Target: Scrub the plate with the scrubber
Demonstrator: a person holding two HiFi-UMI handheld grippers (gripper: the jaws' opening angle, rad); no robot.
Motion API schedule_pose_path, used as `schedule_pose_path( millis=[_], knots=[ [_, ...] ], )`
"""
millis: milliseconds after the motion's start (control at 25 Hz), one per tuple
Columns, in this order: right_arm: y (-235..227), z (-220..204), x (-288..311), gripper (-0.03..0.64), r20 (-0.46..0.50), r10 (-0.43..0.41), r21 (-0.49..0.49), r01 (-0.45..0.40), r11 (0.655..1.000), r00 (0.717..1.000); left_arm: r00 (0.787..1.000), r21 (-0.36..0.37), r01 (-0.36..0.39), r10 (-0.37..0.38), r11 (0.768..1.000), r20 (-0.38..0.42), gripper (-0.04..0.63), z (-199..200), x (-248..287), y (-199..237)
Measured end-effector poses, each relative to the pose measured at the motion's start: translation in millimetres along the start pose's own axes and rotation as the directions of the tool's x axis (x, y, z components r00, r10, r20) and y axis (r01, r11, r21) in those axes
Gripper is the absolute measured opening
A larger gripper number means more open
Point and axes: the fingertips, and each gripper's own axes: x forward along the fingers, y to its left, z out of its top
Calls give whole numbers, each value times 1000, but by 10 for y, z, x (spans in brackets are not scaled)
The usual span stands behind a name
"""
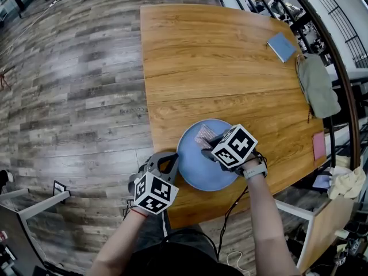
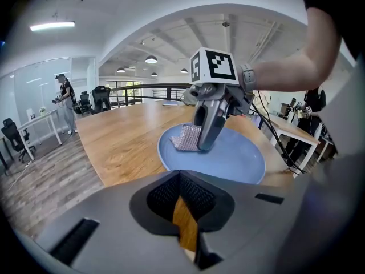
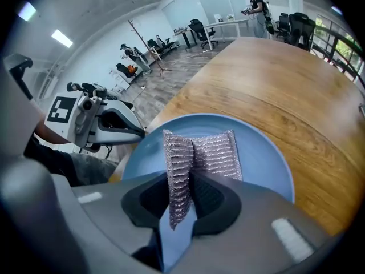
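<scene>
Nearest the person, the left gripper (image 1: 165, 164) is clenched on nothing, just beside the rim of the blue plate (image 1: 198, 174) at its 9 o'clock. The plate lies on the wooden bench (image 1: 218, 68) close to the near edge. The right gripper (image 1: 208, 145) is clamped on the silvery mesh scrubber (image 1: 203, 135), which rests on the plate's 12 o'clock part. Farther off, toward 1 o'clock, a blue notebook (image 1: 282, 46) and a grey-green cloth (image 1: 317, 85) lie near the bench's edge.

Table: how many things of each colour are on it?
Blue: 2, plate and book
Silver: 1, scrubber
Grey-green: 1, cloth
Pink: 1, pad
Total: 5
</scene>
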Motion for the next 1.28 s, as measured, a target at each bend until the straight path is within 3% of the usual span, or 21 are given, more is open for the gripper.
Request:
schedule_pose_path(
  millis=[280,400,600,920,1280],
  knots=[
    [-281,-353,-177,89,-75,-179,-16,179,984,981,1000,7,-8,8,1000,-20,-3,-44,5,13],
    [-266,-462,-200,89,-82,-191,2,192,981,978,998,3,-11,11,1000,-65,-3,-150,24,54],
    [-139,-624,-193,91,-86,-190,33,193,981,978,998,-12,-10,9,1000,-69,-3,-210,19,20],
    [333,-683,-12,91,-106,-92,2,93,996,990,997,-1,-5,5,1000,-80,-3,-226,32,25],
    [787,-394,271,89,-57,76,-18,-77,997,995,997,0,-12,12,1000,-77,-3,-195,19,4]
  ],
)
